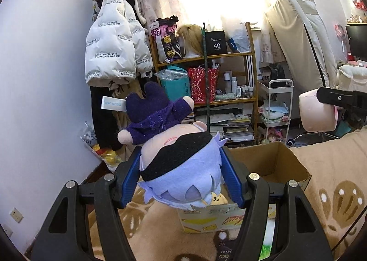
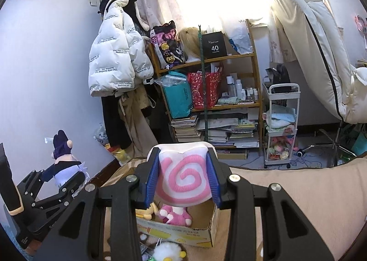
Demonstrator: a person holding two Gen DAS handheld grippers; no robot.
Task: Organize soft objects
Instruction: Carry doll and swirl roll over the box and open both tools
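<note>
My left gripper (image 1: 183,169) is shut on a plush doll (image 1: 176,160) with lilac hair, a black blindfold and a purple outfit, held upside down above a cardboard box (image 1: 282,164) on the bed. My right gripper (image 2: 183,176) is shut on a white cushion with a pink spiral (image 2: 183,178), held over the same box (image 2: 201,231). In the box lie a pink plush (image 2: 175,215) and a yellow plush (image 2: 146,211). The left gripper with its doll (image 2: 65,164) shows at the left of the right wrist view; the cushion (image 1: 317,111) shows at the right of the left wrist view.
A beige bear-print blanket (image 1: 332,180) covers the bed. Behind stand a wooden shelf (image 2: 229,105) of bags and books, a white trolley (image 2: 281,127), a hanging white jacket (image 2: 117,54) and a chair (image 2: 321,65). A white fluffy toy (image 2: 168,250) lies before the box.
</note>
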